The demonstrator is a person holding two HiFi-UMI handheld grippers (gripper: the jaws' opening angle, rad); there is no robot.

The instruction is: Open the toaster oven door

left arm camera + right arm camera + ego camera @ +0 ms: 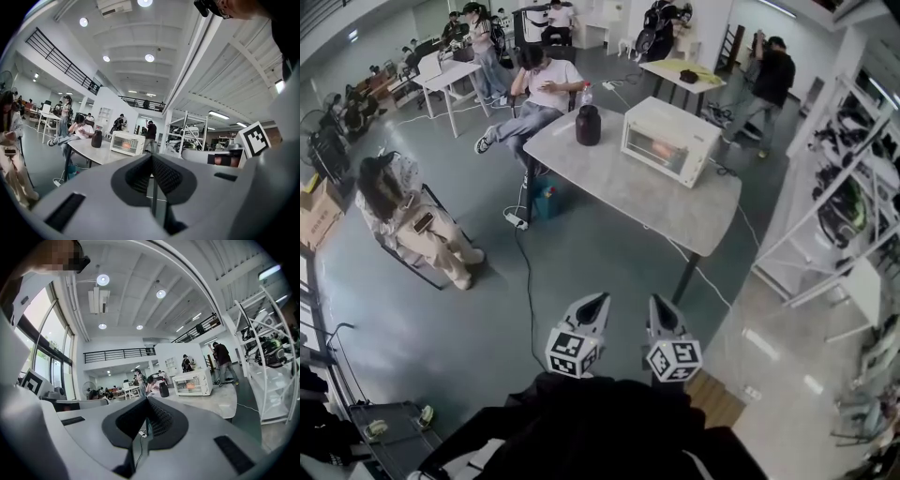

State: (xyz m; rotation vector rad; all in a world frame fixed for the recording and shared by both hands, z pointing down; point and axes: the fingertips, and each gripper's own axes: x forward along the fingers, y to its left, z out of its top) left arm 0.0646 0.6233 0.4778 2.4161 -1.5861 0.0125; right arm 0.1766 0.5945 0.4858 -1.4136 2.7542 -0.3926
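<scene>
The oven is sitting on the far half of the table, just right of the jar. Its door is shut, with something orange showing behind the glass.

Both grippers are hanging well short of the table's near edge, over open floor. The left gripper is showing its jaws pressed together with only a thin slit between them and nothing held. The right gripper is closed the same way and is also empty.

The oven is lying straight ahead of the pair and well apart from them, with most of the tabletop in between. In the head view it is lining up more with the right gripper. In the left gripper view it is sitting left of the jaw line, and in the right gripper view it is sitting right of it.

The oven's long axis is running across the table, skewed a little, with the left end farther away. The door is facing back towards the table's near edge and slightly left. The handle is too small to make out.

Judging from this, the right gripper is looking marginally better placed. Either one is going to need its jaws parted before taking the door.
</scene>
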